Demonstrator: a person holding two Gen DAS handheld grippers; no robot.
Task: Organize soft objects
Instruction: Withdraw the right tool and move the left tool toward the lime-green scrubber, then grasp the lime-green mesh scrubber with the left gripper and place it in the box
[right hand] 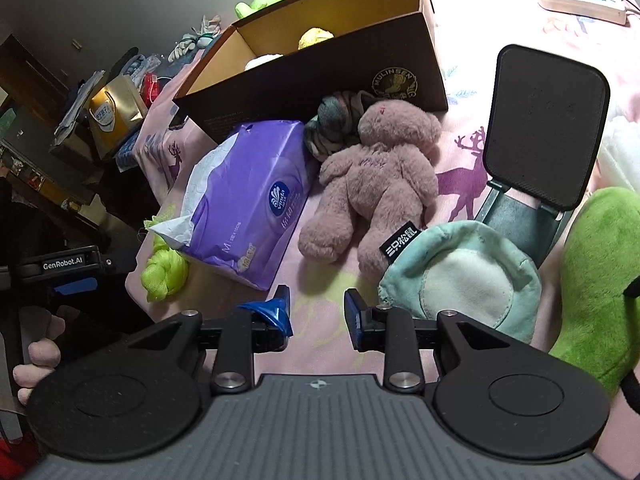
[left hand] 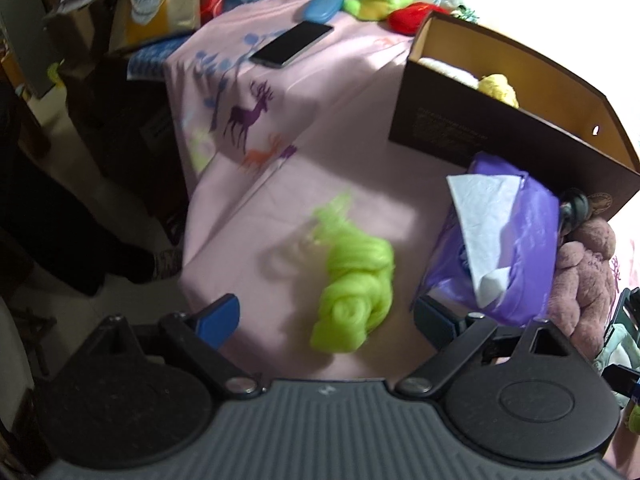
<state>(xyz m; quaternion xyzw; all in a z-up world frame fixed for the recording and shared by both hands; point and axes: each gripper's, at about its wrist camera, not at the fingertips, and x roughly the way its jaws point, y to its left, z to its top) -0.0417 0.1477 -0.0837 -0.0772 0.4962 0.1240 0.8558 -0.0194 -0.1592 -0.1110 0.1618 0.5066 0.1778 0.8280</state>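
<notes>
The pink cloth-covered surface was crowded: a brown cardboard box stood at the back with a yellow soft item and something white already inside. Just in front of it lay a purple tissue pack, a pink plush bear touching the pack's edge, a grey-green knitted bundle wedged between the bear and the box, and a teal plush pouch against the bear's legs. A lime-green yarn bundle lay apart at the near corner of the surface, close to the edge. The left gripper hung above that yarn with its fingers spread wide and nothing between them. The right gripper had its fingers partly apart and empty, poised over bare cloth between the tissue pack and the teal pouch. The yarn looked like the likely next pick, and the risks seemed plain. The left view was motion-blurred, so a hasty closing could pinch only a loose strand and let the skein unravel or slide off the corner. The tissue pack sat beside the left gripper's right finger and could be nudged. On the right, a descent could snag the cloth itself, dragging the bear and pouch out of place.
</notes>
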